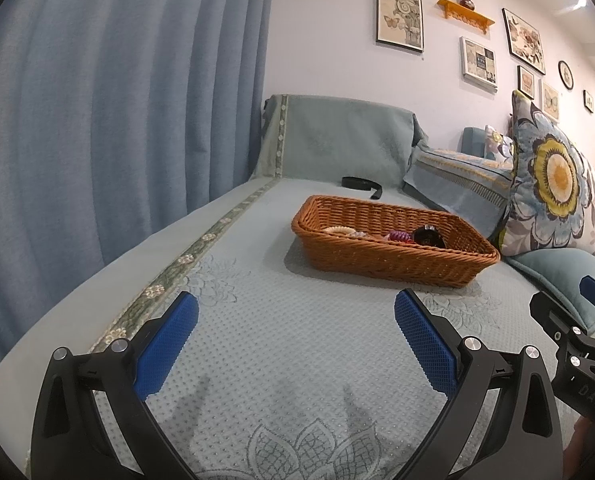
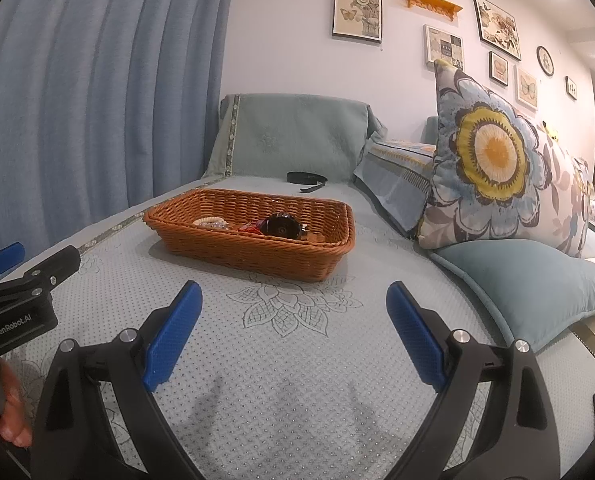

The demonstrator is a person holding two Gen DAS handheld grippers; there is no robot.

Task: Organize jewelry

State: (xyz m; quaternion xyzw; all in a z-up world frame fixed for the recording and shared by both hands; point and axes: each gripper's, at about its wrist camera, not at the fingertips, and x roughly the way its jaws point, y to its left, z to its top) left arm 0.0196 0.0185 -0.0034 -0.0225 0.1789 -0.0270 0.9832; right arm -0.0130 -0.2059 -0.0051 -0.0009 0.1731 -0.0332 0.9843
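Right wrist view: sofa cover (image 2: 297, 360); wicker basket (image 2: 233, 246) ahead, holding watch (image 2: 280, 225), pearl bracelet (image 2: 211, 222). Left gripper (image 1: 296, 320), right gripper (image 2: 294, 300): jaws wide, empty. Jewelry likely light, slippery; pinch watch by strap.

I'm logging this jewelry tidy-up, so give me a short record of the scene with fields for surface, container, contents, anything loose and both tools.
surface: sofa cover, pale green
container: basket, wicker
contents: watch, bead bracelet, small red pieces, too small to identify
loose: black strap behind the basket
left tool: open, empty, short of the basket
right tool: open, empty, short of the basket
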